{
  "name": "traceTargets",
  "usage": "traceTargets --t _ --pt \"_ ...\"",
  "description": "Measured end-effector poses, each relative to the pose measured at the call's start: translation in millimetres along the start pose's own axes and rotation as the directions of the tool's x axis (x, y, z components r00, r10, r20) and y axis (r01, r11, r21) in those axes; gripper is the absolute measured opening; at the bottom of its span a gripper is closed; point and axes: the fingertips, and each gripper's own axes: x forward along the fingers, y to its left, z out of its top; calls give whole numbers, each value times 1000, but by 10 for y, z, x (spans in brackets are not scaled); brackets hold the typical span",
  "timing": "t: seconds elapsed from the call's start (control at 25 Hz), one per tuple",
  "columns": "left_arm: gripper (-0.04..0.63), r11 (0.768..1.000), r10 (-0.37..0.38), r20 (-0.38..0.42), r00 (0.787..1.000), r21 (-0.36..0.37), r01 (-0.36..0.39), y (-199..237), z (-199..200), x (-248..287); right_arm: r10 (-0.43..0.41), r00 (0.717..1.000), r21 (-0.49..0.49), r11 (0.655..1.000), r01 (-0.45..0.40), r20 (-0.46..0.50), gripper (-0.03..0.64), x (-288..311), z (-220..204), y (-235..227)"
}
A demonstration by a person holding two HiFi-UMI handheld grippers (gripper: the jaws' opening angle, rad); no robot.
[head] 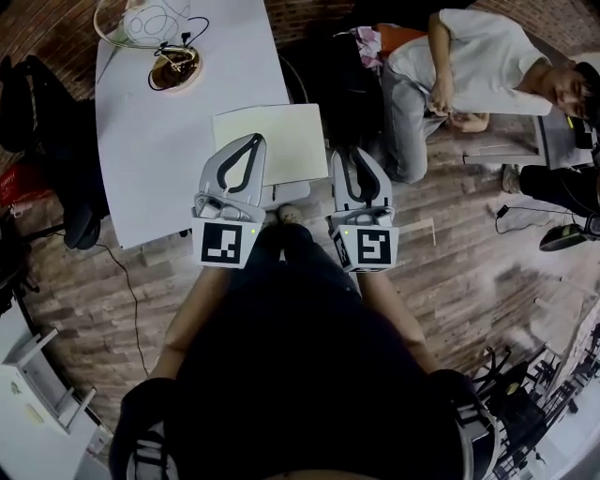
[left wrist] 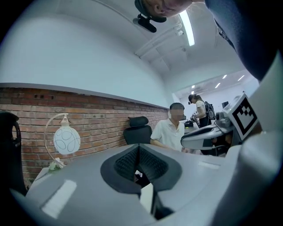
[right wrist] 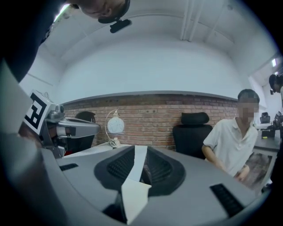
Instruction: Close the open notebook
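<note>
"Why is everything shoved to the far left end of the table (head: 159, 141)?"

"To keep the near edge free, I'd guess. There's one lamp (head: 141, 19) and one round dish (head: 176, 67) with a cable back there."

"And the tongs?"

"Two. The left gripper (head: 253, 141) has its jaws pinched together with nothing in them. Its tip is over the near left corner of the notebook (head: 281, 136), though I can't tell if it touches."

"Just one notebook?"

"One, lying flat at the table's near edge, cream face up, between the two grippers. The right gripper (head: 350, 156) hangs just beside its right side, jaws a narrow slit apart and empty. I'd say they flank it to catch a cover edge. One seated person (head: 469, 56) is further right, well apart."
</note>
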Motion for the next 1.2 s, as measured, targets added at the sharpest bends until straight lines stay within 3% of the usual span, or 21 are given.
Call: traceTargets --t 0.36,0.56,1.2 --pt "-5 994 -105 -48 993 10 106 -137 -281 158 -40 995 8 999 41 -92 86 -42 -472 -65" --pt "-5 982 -175 -49 983 65 178 -238 -429 220 -51 985 34 998 58 -163 87 -78 -794 -77" --pt "-5 959 -272 -178 946 33 282 -426 -961 263 -27 922 121 989 80 -387 95 -183 -1729 -24"
